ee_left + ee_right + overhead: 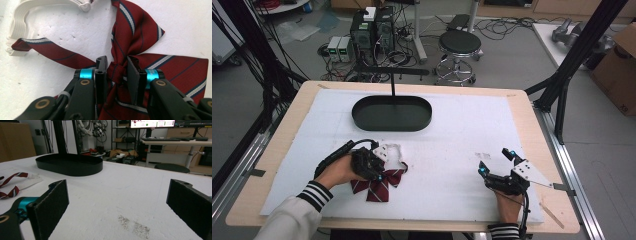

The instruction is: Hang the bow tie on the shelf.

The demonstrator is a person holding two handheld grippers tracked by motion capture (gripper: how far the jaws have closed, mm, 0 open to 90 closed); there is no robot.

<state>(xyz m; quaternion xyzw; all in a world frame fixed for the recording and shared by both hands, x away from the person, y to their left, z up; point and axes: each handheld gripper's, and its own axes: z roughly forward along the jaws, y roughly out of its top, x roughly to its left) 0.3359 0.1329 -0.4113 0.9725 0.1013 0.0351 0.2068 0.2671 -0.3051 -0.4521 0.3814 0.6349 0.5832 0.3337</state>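
My left hand-held gripper (117,68) is clenched on the knot of the striped bow tie (140,50), at seven o'clock on the white surface (452,145). My right hand-held gripper (497,162), at four o'clock, gapes released over bare surface.

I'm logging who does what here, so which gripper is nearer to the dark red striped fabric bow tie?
Left. The left gripper is shut on the dark red striped fabric bow tie at its knot; the right gripper rests open, far across the white foam mat.
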